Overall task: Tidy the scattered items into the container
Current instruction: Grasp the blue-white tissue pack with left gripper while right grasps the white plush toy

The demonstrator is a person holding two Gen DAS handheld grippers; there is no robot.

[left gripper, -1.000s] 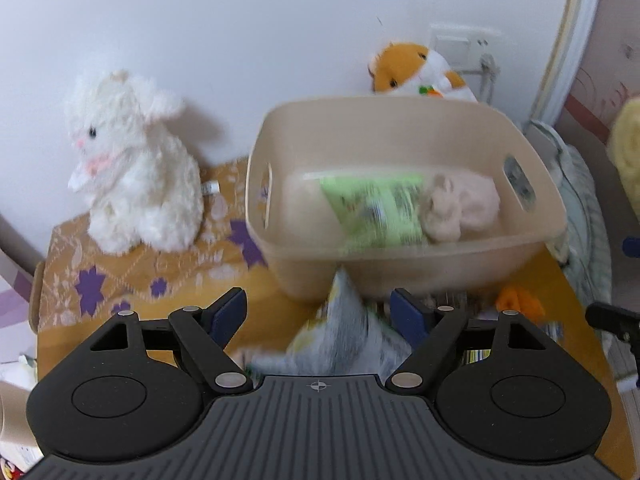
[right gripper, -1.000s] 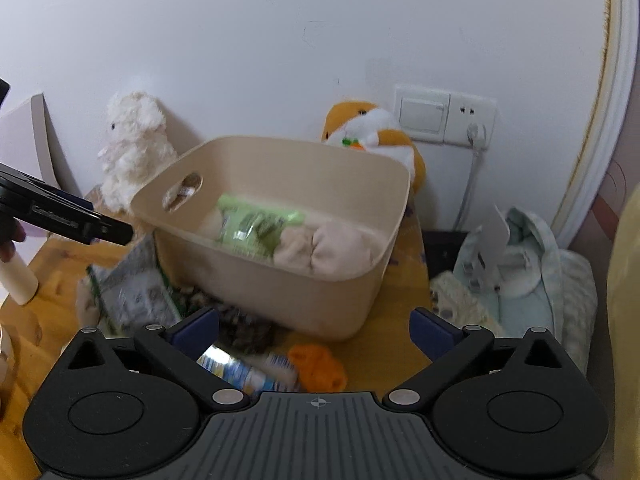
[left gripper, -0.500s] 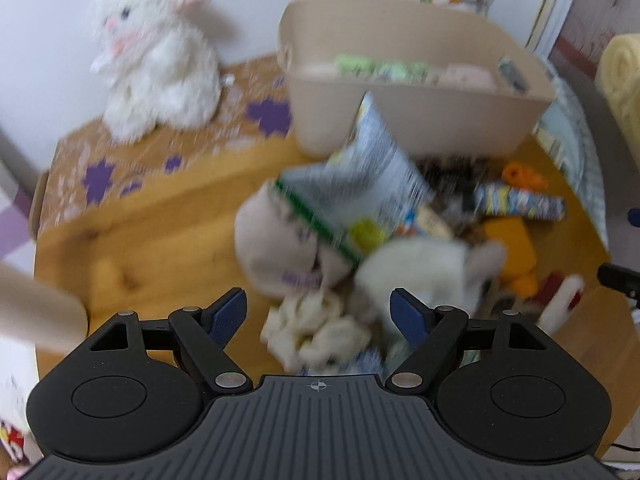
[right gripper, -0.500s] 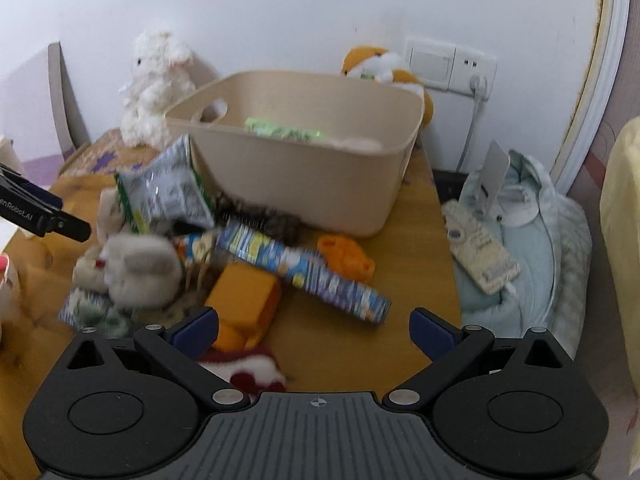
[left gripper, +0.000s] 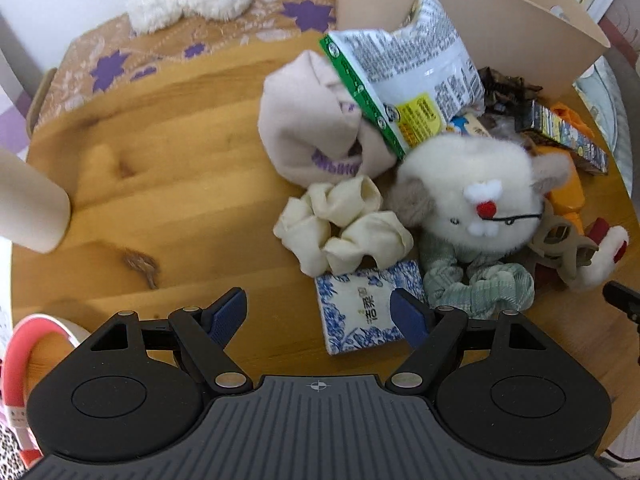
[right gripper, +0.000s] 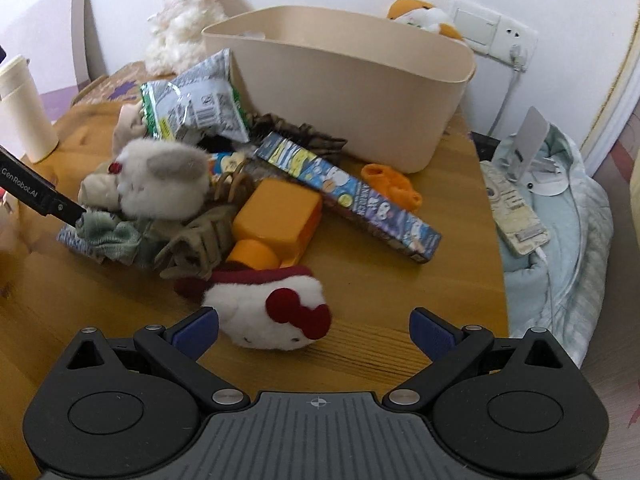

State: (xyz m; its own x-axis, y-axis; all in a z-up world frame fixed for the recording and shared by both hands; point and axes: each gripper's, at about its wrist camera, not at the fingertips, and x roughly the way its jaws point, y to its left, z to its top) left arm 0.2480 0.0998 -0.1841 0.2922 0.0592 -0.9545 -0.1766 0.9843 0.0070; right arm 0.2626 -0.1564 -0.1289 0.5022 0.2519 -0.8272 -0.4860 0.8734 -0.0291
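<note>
While both grippers hang over the wooden table [left gripper: 160,168], neither holds anything. Left gripper [left gripper: 318,312] has its jaws spread wide, empty, above the near edge of a blue-and-white patterned box [left gripper: 356,312]; its right finger overlaps the box in view, contact unclear. Right gripper [right gripper: 314,330] is also wide open, empty, with a white plush with red bow [right gripper: 268,316] lying between its fingers, just beside the left fingertip, not gripped.

Beige container [right gripper: 352,92] sits at the far side of the table. Scattered items are piled on the table near its front wall: silver-green snack bag [left gripper: 404,80] leaning against the container, pink beanie [left gripper: 312,128] left of the bag, cream scrunchie [left gripper: 344,224] near the beanie, white round plush [left gripper: 472,196], green scrunchie [left gripper: 480,284] just right of the patterned box. Right wrist view also shows an orange block [right gripper: 276,216], tan hair claw [right gripper: 200,240], long cartoon-print box [right gripper: 352,196], orange scrunchie [right gripper: 392,184]. White lamb plush [right gripper: 184,16] stands far left by the wall.
</note>
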